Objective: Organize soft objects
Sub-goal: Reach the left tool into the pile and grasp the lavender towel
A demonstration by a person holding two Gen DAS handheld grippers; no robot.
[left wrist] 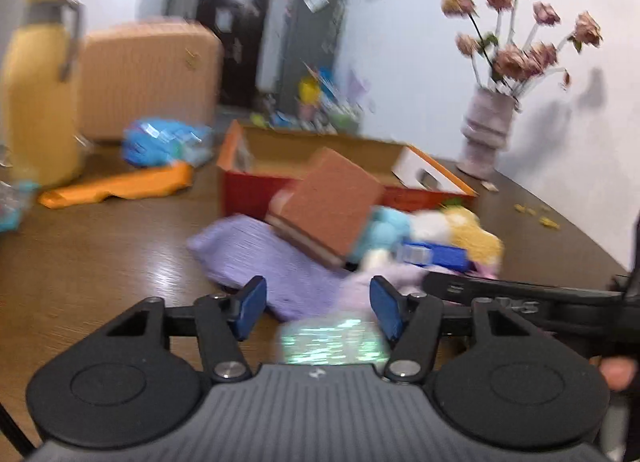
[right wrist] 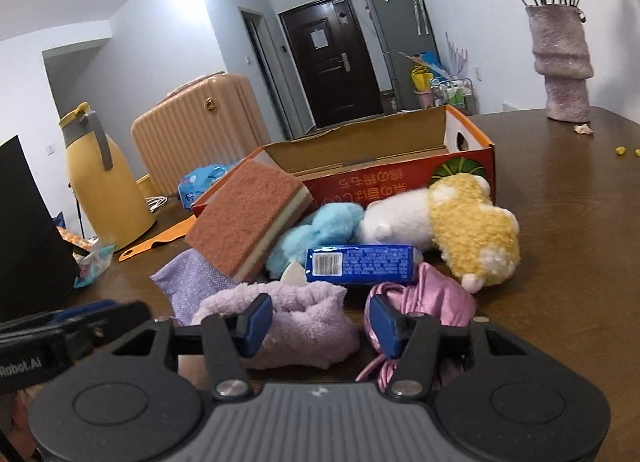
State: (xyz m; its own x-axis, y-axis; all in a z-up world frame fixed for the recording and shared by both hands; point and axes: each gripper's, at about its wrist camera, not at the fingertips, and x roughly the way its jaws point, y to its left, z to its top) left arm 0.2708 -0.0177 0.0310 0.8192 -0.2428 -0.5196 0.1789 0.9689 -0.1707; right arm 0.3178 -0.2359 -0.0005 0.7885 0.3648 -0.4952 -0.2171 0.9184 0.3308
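Left wrist view blurred; shiny packet [left wrist: 334,342] btwn jaws, hard to ID.

Both tools look alike: the left gripper [left wrist: 318,308] and the right gripper [right wrist: 320,324] each have a ribbed grey housing with a small pale logo, flanked by two round black discs. Black linkage arms turn on silver screws and end in blue pads [right wrist: 258,324]. Beside the housing, a bare fingertip [left wrist: 618,372] shows.

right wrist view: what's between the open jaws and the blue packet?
In the right wrist view, the lilac fluffy cloth fills the stretch from the right gripper to the blue packet, with pink satin fabric alongside.
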